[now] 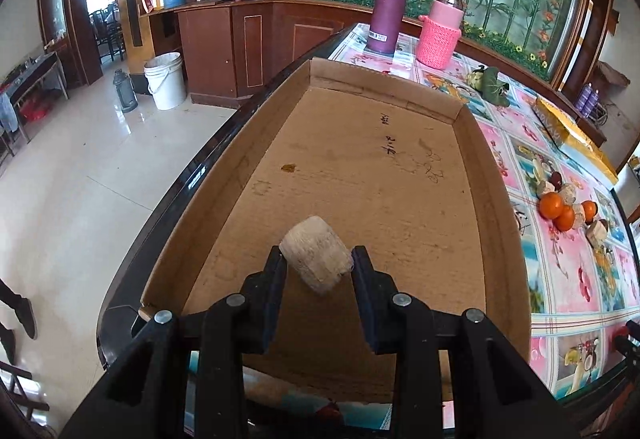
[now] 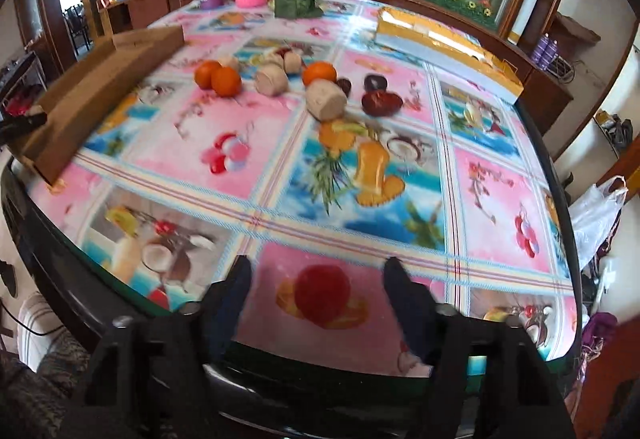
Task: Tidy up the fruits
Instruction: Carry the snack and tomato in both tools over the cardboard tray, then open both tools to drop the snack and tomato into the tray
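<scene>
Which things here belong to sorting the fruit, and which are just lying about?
For the job:
- net-wrapped fruit between the left gripper jaws
- cardboard tray
- oranges
- other net-wrapped fruits
- dark red fruits
- right gripper, open

Lying about:
- purple flask
- jar in pink knitted sleeve
- green leafy bundle
- gold box

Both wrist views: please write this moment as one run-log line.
left gripper: shut on net-wrapped fruit over cardboard box | right gripper: open, holding nothing | oranges: on table
</scene>
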`<state>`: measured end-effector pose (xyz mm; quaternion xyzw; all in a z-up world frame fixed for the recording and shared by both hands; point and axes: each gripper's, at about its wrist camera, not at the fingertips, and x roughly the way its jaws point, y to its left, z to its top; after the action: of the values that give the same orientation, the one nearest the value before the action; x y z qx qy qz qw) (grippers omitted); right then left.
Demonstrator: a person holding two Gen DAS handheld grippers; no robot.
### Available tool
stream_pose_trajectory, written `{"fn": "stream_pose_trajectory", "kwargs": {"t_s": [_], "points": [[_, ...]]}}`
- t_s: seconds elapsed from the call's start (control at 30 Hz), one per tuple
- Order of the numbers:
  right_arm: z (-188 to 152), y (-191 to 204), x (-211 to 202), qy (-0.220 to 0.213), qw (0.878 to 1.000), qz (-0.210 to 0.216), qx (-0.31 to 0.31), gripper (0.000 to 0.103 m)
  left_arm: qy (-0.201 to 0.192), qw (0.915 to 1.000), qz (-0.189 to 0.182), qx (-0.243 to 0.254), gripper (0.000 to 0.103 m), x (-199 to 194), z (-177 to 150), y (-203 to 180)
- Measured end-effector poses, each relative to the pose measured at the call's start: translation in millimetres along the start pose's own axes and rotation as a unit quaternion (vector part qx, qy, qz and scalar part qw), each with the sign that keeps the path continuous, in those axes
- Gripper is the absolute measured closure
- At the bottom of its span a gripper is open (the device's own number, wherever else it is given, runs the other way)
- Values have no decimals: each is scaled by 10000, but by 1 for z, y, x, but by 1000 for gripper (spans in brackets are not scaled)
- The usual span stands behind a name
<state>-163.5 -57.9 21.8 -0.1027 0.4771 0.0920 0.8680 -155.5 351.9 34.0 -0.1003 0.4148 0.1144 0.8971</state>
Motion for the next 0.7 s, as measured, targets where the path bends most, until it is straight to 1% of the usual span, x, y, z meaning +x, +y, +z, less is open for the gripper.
{"fn": "stream_pose_trajectory", "kwargs": {"t_s": [0.03, 0.1, 0.2, 0.27, 0.33, 0.4, 0.47, 0.6, 0.67, 0.7], "points": [[-5, -5, 3, 60, 10000, 44, 43, 72, 14, 10000, 22, 7, 70, 0, -1, 0], [-11, -11, 6, 87, 9997, 147, 182, 72, 24, 10000, 72, 21, 70, 0, -2, 2], [-12, -15, 0, -73, 9993, 202, 292, 72, 31, 9998, 188, 48, 70, -1, -2, 5], [-7, -8, -7, -174, 9989, 347, 278, 72, 47, 9994, 344, 72, 70, 0, -1, 6], [6, 7, -14, -311, 9975, 605, 184, 72, 72, 9984, 543, 113, 70, 2, -1, 8], [24, 33, -21, -468, 9948, 903, -71, 72, 103, 9972, 718, 155, 70, 2, -1, 9], [42, 63, -26, -599, 9896, 1262, -346, 72, 97, 9970, 752, 178, 70, 0, -1, 10], [79, 137, -32, -790, 9725, 1961, -975, 72, 92, 9988, 487, -41, 68, -6, 0, 19], [93, 174, -35, -897, 9625, 2211, -1292, 71, 15, 9988, 458, -184, 55, -12, 0, 27], [98, 189, -35, -939, 9588, 2279, -1415, 71, -51, 9987, 424, -272, 52, -16, 1, 31]]}}
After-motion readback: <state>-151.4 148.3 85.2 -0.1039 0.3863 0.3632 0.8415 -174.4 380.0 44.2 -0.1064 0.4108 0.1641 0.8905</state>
